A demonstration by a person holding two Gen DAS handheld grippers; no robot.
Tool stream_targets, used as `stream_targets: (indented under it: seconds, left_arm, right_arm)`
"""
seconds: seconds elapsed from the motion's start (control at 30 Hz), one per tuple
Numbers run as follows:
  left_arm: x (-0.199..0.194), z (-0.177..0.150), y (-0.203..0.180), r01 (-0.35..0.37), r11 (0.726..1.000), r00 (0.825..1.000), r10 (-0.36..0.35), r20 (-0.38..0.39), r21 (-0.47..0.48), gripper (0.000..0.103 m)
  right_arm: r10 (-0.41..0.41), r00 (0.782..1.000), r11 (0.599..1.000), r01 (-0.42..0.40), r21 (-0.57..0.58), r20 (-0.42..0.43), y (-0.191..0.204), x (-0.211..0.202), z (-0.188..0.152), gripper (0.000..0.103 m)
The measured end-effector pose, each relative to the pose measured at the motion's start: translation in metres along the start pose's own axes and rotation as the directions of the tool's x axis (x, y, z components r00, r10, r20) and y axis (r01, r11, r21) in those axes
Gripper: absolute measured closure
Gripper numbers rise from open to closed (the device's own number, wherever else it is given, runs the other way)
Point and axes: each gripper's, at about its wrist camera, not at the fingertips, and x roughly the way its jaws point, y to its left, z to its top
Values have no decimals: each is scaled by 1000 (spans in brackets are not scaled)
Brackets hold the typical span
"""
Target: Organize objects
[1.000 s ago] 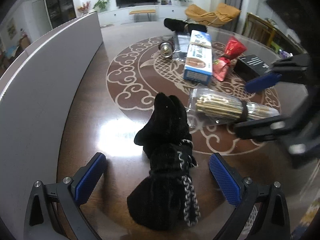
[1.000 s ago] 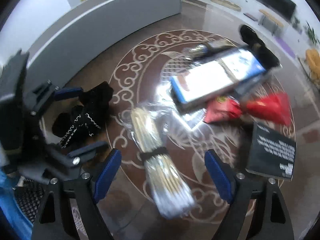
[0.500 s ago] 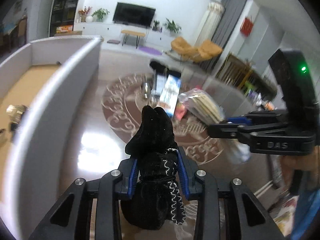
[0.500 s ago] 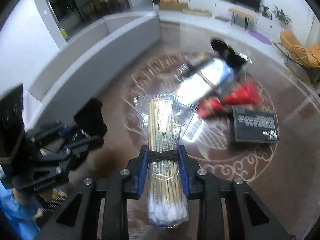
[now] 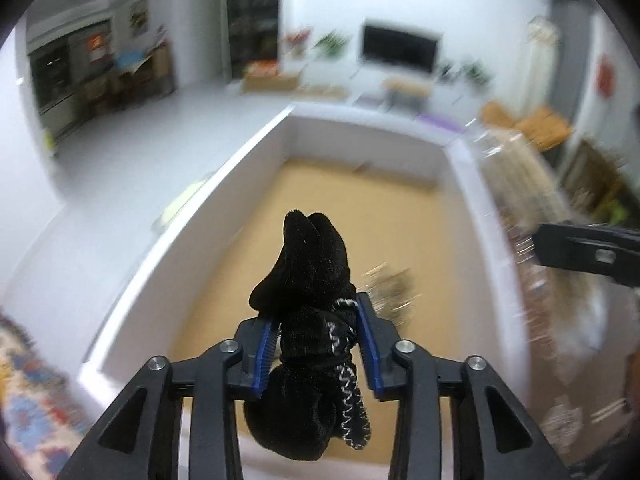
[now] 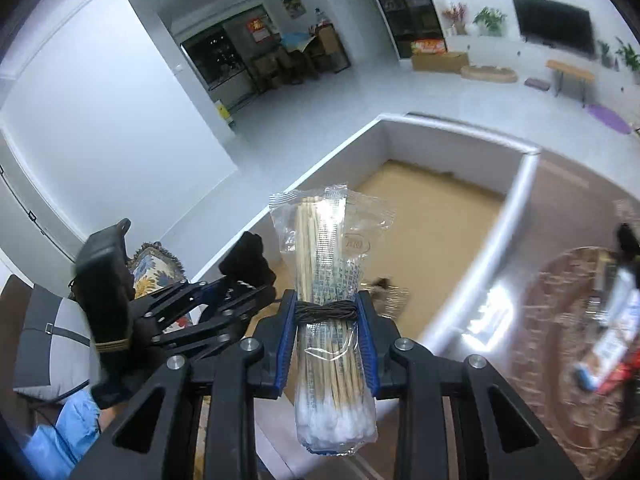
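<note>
My left gripper (image 5: 317, 340) is shut on a black plush pouch with a black-and-white cord (image 5: 308, 288), held above the near end of a white-walled box with a tan floor (image 5: 256, 152). My right gripper (image 6: 326, 340) is shut on a clear bag of wooden cotton swabs (image 6: 330, 280), held above the box's near wall (image 6: 496, 236). In the right wrist view the left gripper (image 6: 240, 292) with the pouch sits to the left. In the left wrist view the swab bag (image 5: 532, 216) shows blurred at the right.
A small shiny object (image 5: 390, 280) lies on the box floor; it also shows in the right wrist view (image 6: 390, 294). Several packages (image 6: 612, 320) lie on the brown patterned table (image 6: 560, 280) at the right. A patterned cushion (image 6: 154, 264) is at the left.
Both grippers closed on their objects, lifted them off the table, and swung left until they are over the white box.
</note>
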Motion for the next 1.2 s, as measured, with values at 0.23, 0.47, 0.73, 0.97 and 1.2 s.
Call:
stream_targets:
  seconds: [0.23, 0.47, 0.73, 0.97, 1.2]
  left_arm:
    - [21, -17, 18, -143, 989, 987, 140, -76, -36, 26]
    - [-13, -22, -13, -84, 995, 994, 88, 66, -52, 25]
    - [-85, -53, -131, 184, 971, 954, -214, 208, 152, 18]
    - [-95, -91, -260, 409, 851, 889, -453, 68, 329, 0]
    - [-5, -110, -315, 377, 865, 925, -370, -87, 332, 0]
  right_arm:
    - [12, 997, 999, -9, 46, -72, 0, 48, -25, 7]
    - [-199, 972, 980, 200, -2, 124, -33, -26, -56, 0]
    - [-590, 805, 808, 589, 37, 65, -134, -83, -184, 0]
    - [-697, 715, 703, 697, 141, -58, -209, -120, -249, 0]
    - [-709, 703, 678, 702, 219, -59, -246, -128, -270, 0]
